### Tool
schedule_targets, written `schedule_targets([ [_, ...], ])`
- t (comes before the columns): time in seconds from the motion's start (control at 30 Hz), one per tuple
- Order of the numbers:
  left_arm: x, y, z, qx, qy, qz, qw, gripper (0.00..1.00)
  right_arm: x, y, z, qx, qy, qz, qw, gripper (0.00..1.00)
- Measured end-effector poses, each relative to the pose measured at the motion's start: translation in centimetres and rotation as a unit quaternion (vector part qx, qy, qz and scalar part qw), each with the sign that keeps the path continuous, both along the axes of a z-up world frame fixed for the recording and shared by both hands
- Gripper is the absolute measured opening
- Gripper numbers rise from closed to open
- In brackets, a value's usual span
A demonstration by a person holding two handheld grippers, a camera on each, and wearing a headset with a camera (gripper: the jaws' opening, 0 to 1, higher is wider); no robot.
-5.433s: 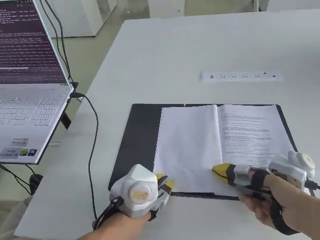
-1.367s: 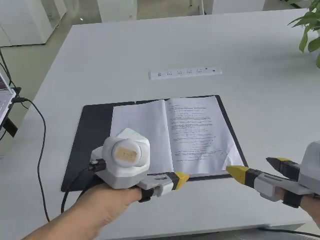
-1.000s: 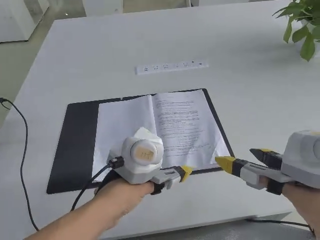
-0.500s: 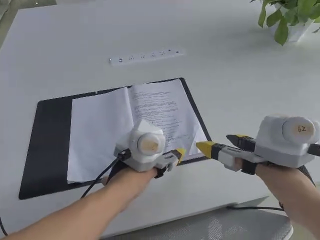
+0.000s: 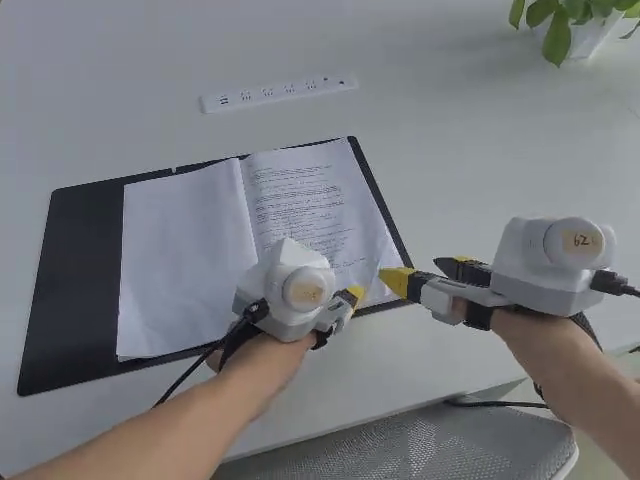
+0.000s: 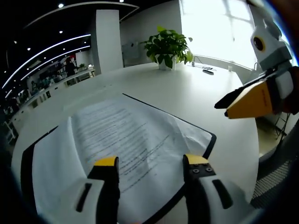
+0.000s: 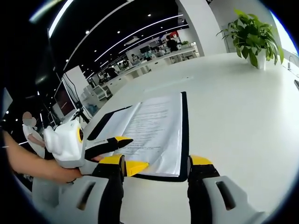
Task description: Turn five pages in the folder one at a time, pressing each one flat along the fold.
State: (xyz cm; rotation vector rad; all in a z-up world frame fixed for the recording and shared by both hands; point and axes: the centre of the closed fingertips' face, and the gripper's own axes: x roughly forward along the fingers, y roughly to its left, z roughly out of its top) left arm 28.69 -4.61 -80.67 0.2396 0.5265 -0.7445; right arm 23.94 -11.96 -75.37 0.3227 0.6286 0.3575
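The white bench carries everything. A potted plant stands far ahead of the right tool, and a power strip lies well beyond both tools.

The black folder lies open and flat, directly ahead of the left tool and off to the right tool's left. A blank page lies on its left half. On the right half, a printed page lies face up, with the fold running away from the tools between the two.

The left tool is over the near outer corner of the printed page, jaws spread and nothing between them. Whether a tip touches the paper I cannot tell.

The right tool is just off the folder's outer edge over bare bench, jaws also apart and empty, tips aimed toward the left tool.

This looks like the gap between pages — one sheet laid over, the next not yet lifted. How many have been turned cannot be read here.

The next move calls for a single jaw tip slid under the top sheet only, at that near corner. The sheet then swings across the fold and is pressed flat along it — the risk is catching two sheets.
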Motion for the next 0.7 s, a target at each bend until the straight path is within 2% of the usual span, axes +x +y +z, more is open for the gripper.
schedule_targets([
  [0.27,-0.37,0.09,-0.2,-0.026,-0.018,-0.001,0.9995,0.5,0.25,0.89,-0.77,0.007,0.009,0.001,0.9999,0.52],
  [0.43,-0.78,-0.23,-0.25,-0.038,-0.031,-0.007,0.9988,0.42,0.2,1.06,-0.55,0.019,0.005,-0.008,0.9998,0.52],
  [0.47,-0.8,-0.2,-0.31,-0.042,-0.028,-0.003,0.9987,0.41,0.19,1.07,-0.47,0.021,0.004,-0.009,0.9997,0.52],
  [0.7,-0.77,-0.25,-0.26,-0.041,-0.036,-0.006,0.9985,0.36,0.46,0.58,-0.36,0.023,-0.002,-0.018,0.9996,0.5],
])
